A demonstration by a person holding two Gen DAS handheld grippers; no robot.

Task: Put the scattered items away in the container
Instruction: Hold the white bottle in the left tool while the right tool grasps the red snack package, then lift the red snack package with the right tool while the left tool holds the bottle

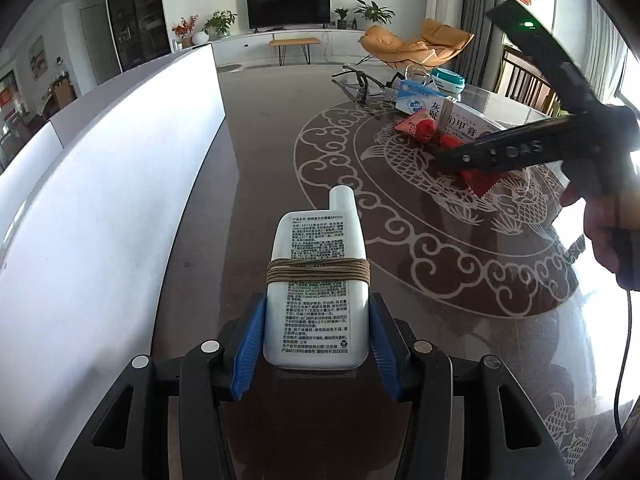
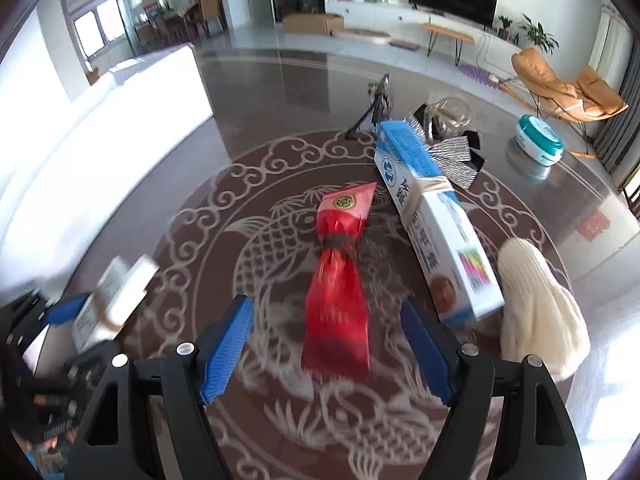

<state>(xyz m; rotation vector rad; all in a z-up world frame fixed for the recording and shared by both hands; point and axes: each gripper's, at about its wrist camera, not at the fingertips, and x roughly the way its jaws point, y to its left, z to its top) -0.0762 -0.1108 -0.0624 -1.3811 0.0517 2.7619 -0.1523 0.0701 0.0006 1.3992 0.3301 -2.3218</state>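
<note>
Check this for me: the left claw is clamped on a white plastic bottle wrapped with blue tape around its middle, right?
Not quite. The left claw is clamped on the white plastic bottle, but its middle is wrapped with brown string, not blue tape. The left wrist view shows it; the only blue there is the claw's pads.

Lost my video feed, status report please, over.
Left gripper shut on white bottle. Right gripper open over red packet, not gripping. Blue-white box and cream knit item close to its right. Over.
</note>
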